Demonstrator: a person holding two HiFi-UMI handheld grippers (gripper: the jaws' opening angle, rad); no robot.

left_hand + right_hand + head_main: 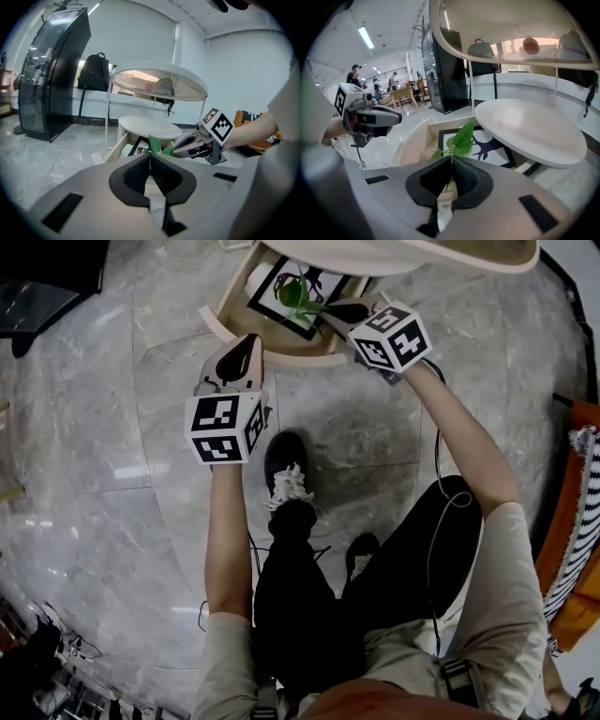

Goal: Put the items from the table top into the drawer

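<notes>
The open wooden drawer (223, 326) sticks out from under the round white table (441, 253). A black-framed picture (274, 296) lies flat inside it. My right gripper (330, 311) is shut on the stem of a green leafy sprig (296, 292), which hangs just above the picture. In the right gripper view the leaves (462, 138) rise past the shut jaws over the frame (488, 146). My left gripper (246, 343) is shut and empty, close to the drawer's near rim, left of the right gripper. In the left gripper view the right gripper (176, 151) holds the sprig (155, 142) over the drawer (117, 146).
The table's lower shelf (529, 129) overhangs the drawer's back. The person's legs and shoes (285, 465) stand on the marble floor just before the drawer. An orange seat with a striped cushion (574, 521) is at the right. A tall black cabinet (56, 75) and a backpack (95, 71) stand behind.
</notes>
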